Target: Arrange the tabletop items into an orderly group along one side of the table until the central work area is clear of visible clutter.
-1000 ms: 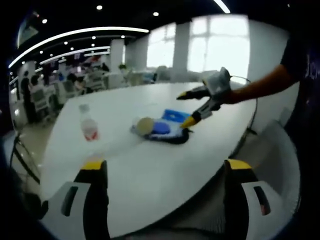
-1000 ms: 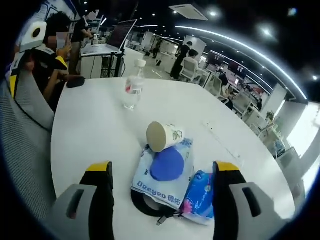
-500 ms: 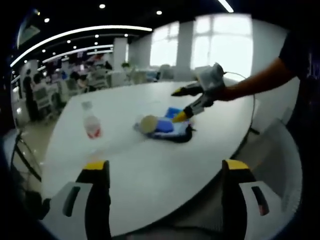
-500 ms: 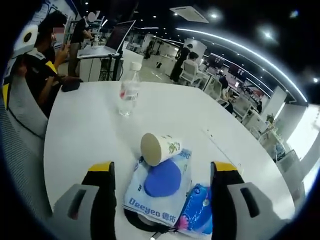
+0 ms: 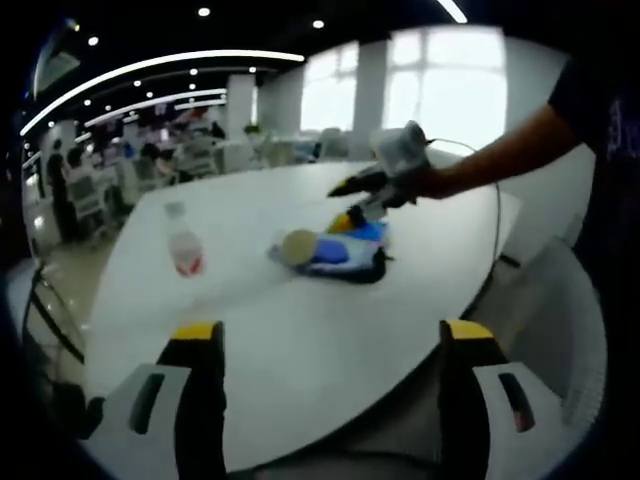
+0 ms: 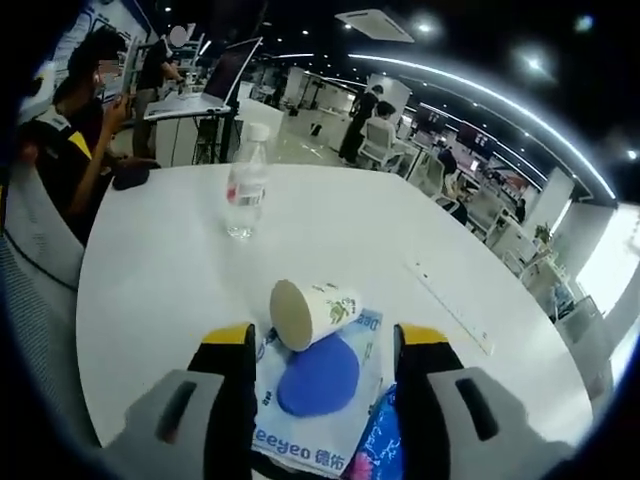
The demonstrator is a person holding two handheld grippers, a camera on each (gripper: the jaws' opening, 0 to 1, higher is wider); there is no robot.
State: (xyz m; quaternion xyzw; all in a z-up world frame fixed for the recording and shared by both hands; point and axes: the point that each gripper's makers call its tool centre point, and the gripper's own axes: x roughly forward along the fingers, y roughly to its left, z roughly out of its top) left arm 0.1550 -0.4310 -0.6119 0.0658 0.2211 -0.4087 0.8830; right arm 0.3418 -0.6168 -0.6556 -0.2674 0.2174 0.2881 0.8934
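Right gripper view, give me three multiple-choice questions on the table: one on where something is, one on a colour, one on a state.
1. Where is the water bottle?
A. standing apart, beyond the paper cup
B. inside the cup
C. on the floor

2. What colour is the round disc on the white packet?
A. red
B. blue
C. green

3. How does the paper cup lie?
A. upright
B. crushed flat
C. on its side

Answers: 1 A, the bottle stands alone farther up the table. 2 B, the disc is plainly blue. 3 C, its open mouth faces sideways towards the right hand-held gripper.
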